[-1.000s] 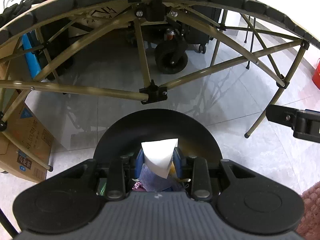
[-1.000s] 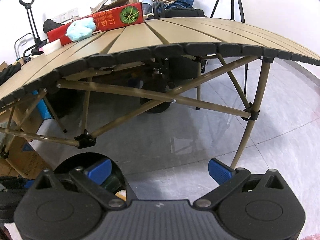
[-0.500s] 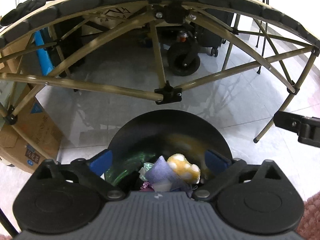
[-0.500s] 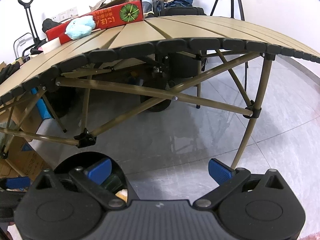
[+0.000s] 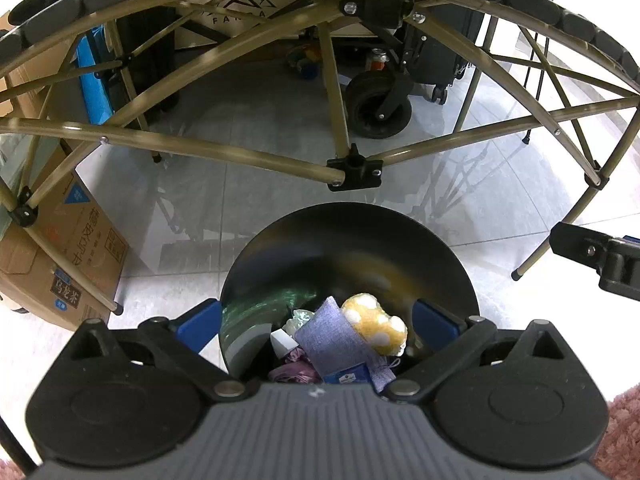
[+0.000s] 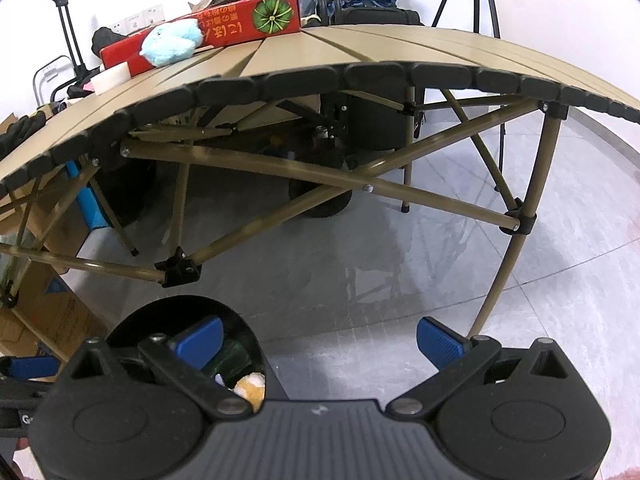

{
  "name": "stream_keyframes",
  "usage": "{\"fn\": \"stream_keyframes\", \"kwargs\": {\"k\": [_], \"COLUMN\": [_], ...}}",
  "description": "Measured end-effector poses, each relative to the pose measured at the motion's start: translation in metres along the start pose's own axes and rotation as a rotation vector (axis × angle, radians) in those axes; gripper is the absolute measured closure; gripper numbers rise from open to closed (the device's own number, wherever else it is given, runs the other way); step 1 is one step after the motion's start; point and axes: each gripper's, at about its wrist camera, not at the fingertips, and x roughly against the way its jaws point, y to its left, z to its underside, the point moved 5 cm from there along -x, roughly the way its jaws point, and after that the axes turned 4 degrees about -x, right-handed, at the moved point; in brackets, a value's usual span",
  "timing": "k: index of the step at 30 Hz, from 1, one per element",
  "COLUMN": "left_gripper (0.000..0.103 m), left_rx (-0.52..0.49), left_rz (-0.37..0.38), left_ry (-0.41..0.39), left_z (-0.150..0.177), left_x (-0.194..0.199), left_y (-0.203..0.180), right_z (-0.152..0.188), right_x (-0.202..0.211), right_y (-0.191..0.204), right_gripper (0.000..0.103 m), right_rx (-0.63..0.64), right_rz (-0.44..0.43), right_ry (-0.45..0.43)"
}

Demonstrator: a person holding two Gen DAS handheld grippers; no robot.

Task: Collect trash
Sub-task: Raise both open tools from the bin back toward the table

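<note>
Both tongs, left (image 5: pixel 318 322) and right (image 6: pixel 320 340), wide open, empty, over black bin (image 5: pixel 348 240) of crumpled trash (image 5: pixel 340 340).

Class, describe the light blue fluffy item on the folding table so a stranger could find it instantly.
Start at the tan slatted table. Near its far left end a long red box lies flat. The fluffy blue item rests against it, the only soft, pale blue thing there.

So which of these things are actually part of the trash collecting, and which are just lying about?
Part of the job:
- black bin with trash inside
- yellow sponge and purple cloth in it
- left hand-held gripper, open above the bin

Just lying about:
- cardboard box
- wheeled cart
- red box on the folding table
</note>
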Motion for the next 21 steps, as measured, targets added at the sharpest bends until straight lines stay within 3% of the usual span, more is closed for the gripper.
{"fn": "stream_keyframes", "kwargs": {"k": [21], "left_gripper": [0.0], "left_rx": [-0.01], "left_rz": [0.001], "left_ry": [-0.055], "left_z": [-0.007], "left_x": [0.023], "left_y": [0.001], "right_z": [-0.004], "right_x": [0.011], "right_y": [0.008], "right_gripper": [0.0], "right_rx": [-0.004], "right_rz": [-0.059], "right_ry": [-0.047]}}
